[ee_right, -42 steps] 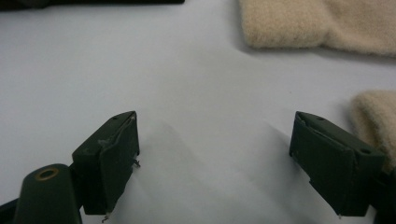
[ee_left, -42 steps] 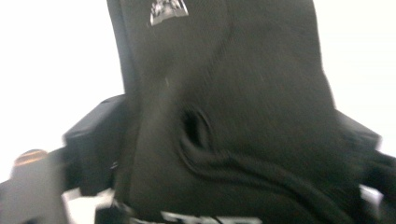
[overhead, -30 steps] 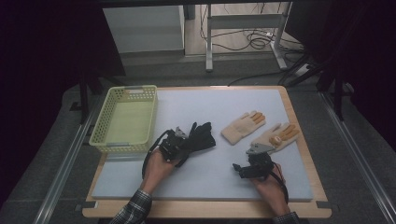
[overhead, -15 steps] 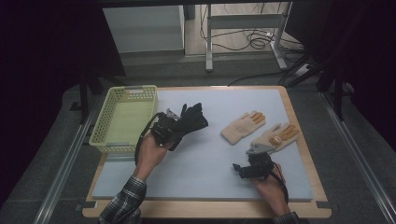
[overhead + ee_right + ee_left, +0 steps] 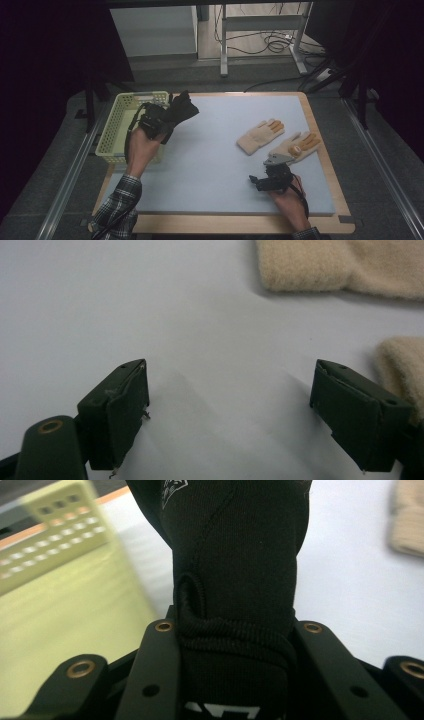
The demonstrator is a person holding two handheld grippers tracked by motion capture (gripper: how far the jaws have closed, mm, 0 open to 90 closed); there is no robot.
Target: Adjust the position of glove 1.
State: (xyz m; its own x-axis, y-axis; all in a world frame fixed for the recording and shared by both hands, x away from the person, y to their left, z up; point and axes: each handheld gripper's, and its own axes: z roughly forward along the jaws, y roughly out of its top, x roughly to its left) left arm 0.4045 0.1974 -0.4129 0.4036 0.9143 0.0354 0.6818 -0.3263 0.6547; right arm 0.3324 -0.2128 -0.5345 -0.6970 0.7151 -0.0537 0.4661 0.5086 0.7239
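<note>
The black glove [image 5: 181, 109] hangs clamped by its cuff in the left claw [image 5: 159, 123], its fingers pointing up and away, lifted clear of the bench [image 5: 210, 165]. Just to the claw's left sits the yellow basket [image 5: 114, 131], close enough that I'd judge the glove is headed into it. Across the bench the right claw [image 5: 264, 181] rests low with its jaws spread apart and nothing between them. Just ahead of it lie two beige gloves [image 5: 260, 135], flat and side by side, likely next in line for pickup.
</note>
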